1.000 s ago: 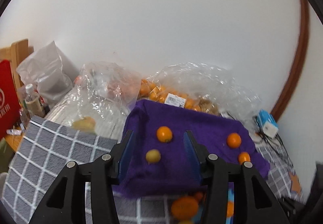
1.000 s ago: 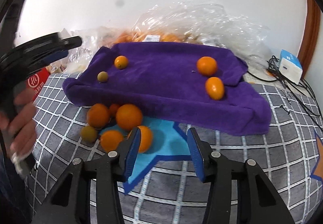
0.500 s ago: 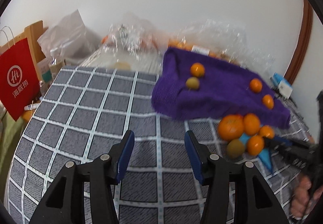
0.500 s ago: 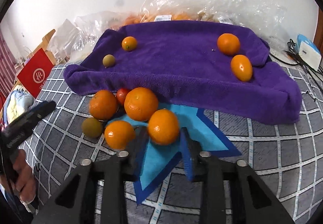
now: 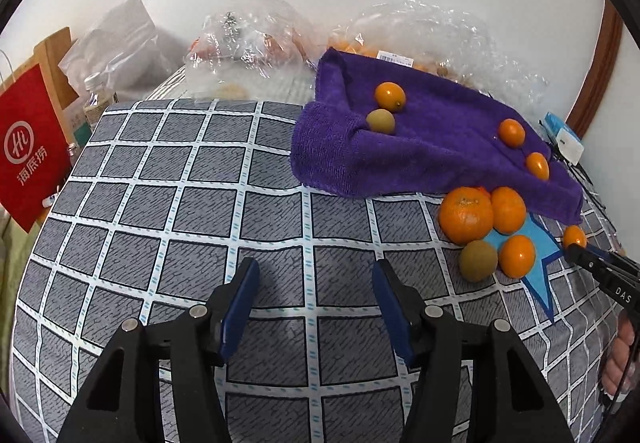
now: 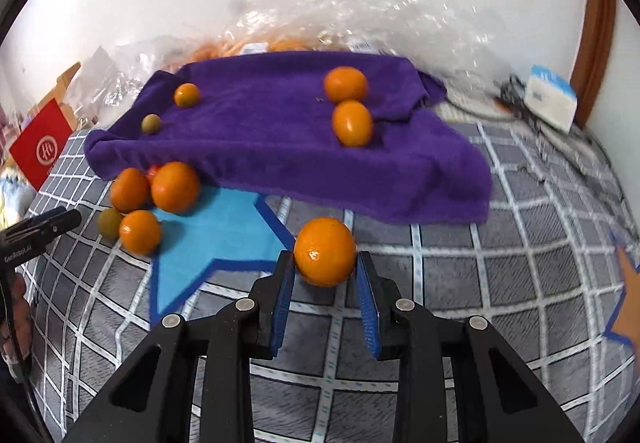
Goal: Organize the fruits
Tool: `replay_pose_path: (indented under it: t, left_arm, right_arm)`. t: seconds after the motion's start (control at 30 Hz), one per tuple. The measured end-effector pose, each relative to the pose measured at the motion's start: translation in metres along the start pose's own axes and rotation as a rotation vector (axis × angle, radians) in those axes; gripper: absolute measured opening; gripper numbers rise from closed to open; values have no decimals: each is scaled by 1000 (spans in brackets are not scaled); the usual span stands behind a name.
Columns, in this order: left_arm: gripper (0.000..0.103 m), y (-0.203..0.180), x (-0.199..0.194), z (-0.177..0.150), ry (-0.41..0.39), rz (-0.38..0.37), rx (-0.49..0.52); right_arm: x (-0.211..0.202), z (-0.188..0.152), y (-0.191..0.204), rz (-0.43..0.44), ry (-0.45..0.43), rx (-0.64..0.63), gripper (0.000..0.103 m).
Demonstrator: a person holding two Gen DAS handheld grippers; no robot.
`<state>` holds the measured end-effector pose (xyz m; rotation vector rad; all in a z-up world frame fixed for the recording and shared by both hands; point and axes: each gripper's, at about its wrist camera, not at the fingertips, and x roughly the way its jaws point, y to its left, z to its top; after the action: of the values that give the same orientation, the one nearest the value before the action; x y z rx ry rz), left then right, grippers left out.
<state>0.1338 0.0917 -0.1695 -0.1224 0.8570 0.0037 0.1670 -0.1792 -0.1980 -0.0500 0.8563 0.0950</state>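
My right gripper (image 6: 325,263) is shut on an orange (image 6: 325,251), lifted a little above the grey checked cloth, in front of the purple towel (image 6: 280,139). Two oranges (image 6: 352,123) lie on the towel's right part; a small orange (image 6: 186,95) and a greenish fruit (image 6: 151,123) lie at its left. A pile of oranges (image 6: 175,187) and a green fruit (image 6: 109,223) rest by the blue star patch (image 6: 216,231). My left gripper (image 5: 314,283) hangs over bare checked cloth, jaws opening, nothing between them. The pile (image 5: 466,215) lies to its right.
Clear plastic bags (image 5: 256,39) with more fruit are heaped behind the towel against the white wall. A red paper bag (image 5: 28,147) and a bottle (image 5: 96,99) stand at the left edge. A white-blue box (image 6: 550,99) with cables sits at the far right.
My right gripper closed on an orange from the pile and carried it right, away from the others. My left gripper sank from the towel to the bare cloth and its jaws widened.
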Motion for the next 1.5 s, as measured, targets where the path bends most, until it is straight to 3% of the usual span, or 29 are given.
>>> replay_pose_path:
  t: [0.17,0.4,0.53,0.77,0.83,1.03,1.33,1.5]
  left_arm:
    - [59,0,0,1,2,-5,0]
    - [64,-8,1,0,10,14,48]
    - [60,-11,0,3,28,-53,26]
    - [58,-60,-6,12,60,-212,69]
    - [56,-74,-1,10,67,-185,98]
    - [26,-84,11,8,58,-136,140]
    - [27,-40,8,13,21,-19,148]
    - [27,-32,6,11,18,-84,129]
  right_arm:
    - [6,0,-7,33,3,37,31]
    - [4,-2,2,-32,-25,-4,31]
    - [-2,-3,2,-57,-52,-8,31]
    - [-1,-2,-11,-54,-47,53,31]
    - [0,-2,-13,-55,-42,62,31]
    - [1,-2,-11,-54,-39,58,31]
    - [2,-3,-12,-57,-31,63,31]
    - [2,-3,-6,-78,-29,37,31]
